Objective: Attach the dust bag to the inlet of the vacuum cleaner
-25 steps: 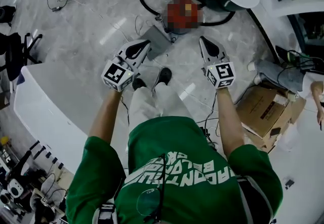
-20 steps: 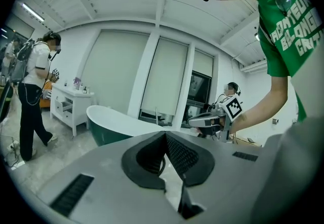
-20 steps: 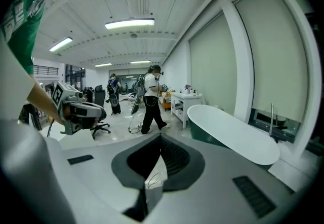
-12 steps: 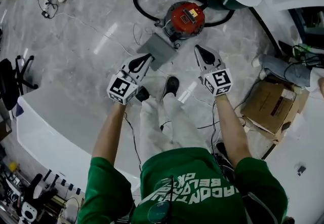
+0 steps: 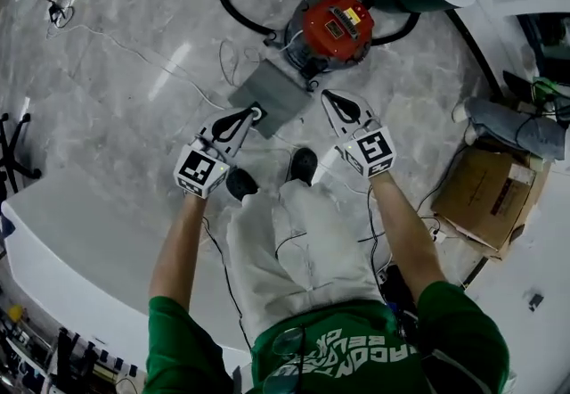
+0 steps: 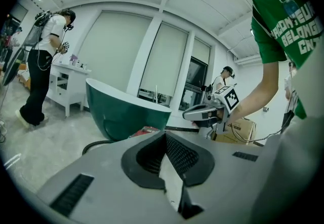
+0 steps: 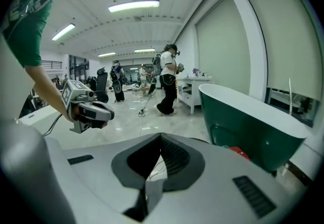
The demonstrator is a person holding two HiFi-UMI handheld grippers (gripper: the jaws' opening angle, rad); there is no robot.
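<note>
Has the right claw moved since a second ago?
Yes. Against the red vacuum cleaner, the right claw has shifted left in the head view, from its lower right to directly below it.

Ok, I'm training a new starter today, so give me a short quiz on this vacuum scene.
1. Which colour is the top of the vacuum cleaner: A red, B blue, C white?
2. True or false: the dust bag is fitted to the vacuum cleaner.
3. Fill in: the left tongs and right tongs are both ___.
Key: 1 A. 2 False; it lies on the floor. 3 shut.
</note>
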